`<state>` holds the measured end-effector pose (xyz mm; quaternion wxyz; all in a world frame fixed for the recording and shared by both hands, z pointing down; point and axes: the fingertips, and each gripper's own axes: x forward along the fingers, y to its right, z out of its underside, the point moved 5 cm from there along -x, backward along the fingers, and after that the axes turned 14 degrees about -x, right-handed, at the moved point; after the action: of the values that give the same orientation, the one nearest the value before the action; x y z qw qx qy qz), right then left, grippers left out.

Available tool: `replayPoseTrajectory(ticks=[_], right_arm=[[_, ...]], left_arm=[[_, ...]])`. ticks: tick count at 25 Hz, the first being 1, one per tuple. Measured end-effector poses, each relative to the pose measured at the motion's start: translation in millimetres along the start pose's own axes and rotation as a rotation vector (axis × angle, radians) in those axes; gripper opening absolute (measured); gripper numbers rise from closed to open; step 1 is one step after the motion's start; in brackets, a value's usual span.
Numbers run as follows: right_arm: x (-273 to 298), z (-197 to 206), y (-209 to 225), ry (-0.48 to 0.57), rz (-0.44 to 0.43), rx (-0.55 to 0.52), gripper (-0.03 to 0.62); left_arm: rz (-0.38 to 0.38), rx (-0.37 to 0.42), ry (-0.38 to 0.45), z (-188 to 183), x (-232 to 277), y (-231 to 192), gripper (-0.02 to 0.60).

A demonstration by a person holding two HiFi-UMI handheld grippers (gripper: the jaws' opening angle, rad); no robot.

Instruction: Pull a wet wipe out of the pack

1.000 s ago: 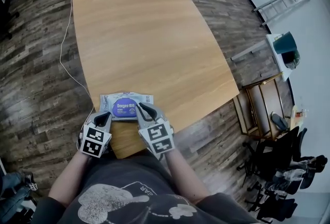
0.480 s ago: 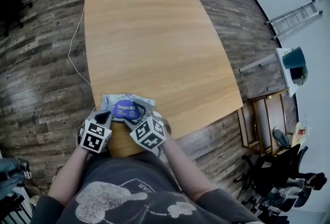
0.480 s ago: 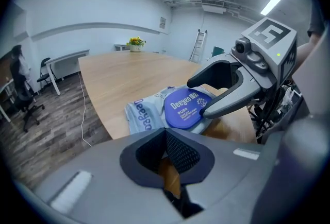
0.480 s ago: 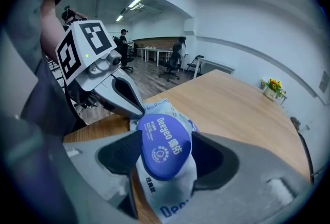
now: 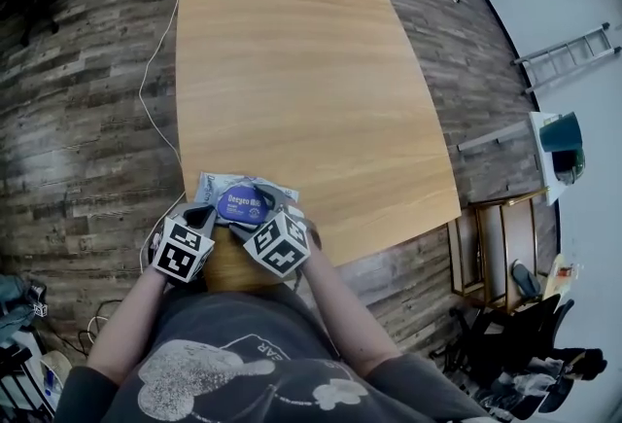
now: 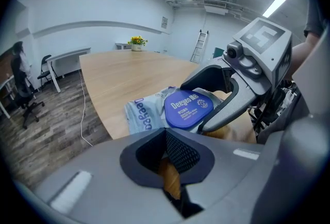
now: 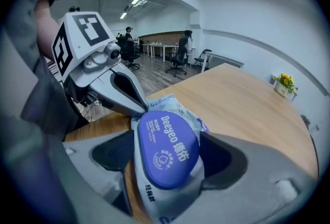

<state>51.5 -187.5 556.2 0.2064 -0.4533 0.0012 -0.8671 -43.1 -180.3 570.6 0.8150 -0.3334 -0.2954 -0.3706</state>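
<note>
**Fingers wide on the right, shut on the left**

Fingers (image 7: 223,160) of right gripper (image 5: 255,209): just been opening, now spread to either side of the blue lid (image 7: 166,147) of the wet wipe pack (image 5: 216,189), not clamping it. 1 second earlier: together, at the pack's right edge. Left gripper (image 5: 201,215): closed tight on nothing, unmoved since then, tip at the pack's near left corner. Pack flat at the near edge of the counter (image 5: 292,71), lid shut.
</note>
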Motion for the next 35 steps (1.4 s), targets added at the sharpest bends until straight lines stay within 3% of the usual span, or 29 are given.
replayPoseTrajectory(ticks=[6,13,18,26,35], right_arm=[[-2,-3,9,0.043,-0.027,0.105,0.380],[4,-1,3,0.013,0.027,0.055,0.374],[6,1,2,0.031,0.052,0.033,0.374],[5,2,8,-0.005,-0.038,0.085,0.360],[2,0,15,-0.009,-0.143,0.143,0.345]], left_arm=[[0.010,-0.004,0.000,-2,0,-2,0.018],[0.015,-0.008,0.000,0,0,-1,0.018],[0.014,0.040,-0.015,0,0,-3,0.018],[0.038,0.032,-0.050,-1,1,-1,0.018],[0.032,0.063,-0.031,0,5,-3,0.018]])
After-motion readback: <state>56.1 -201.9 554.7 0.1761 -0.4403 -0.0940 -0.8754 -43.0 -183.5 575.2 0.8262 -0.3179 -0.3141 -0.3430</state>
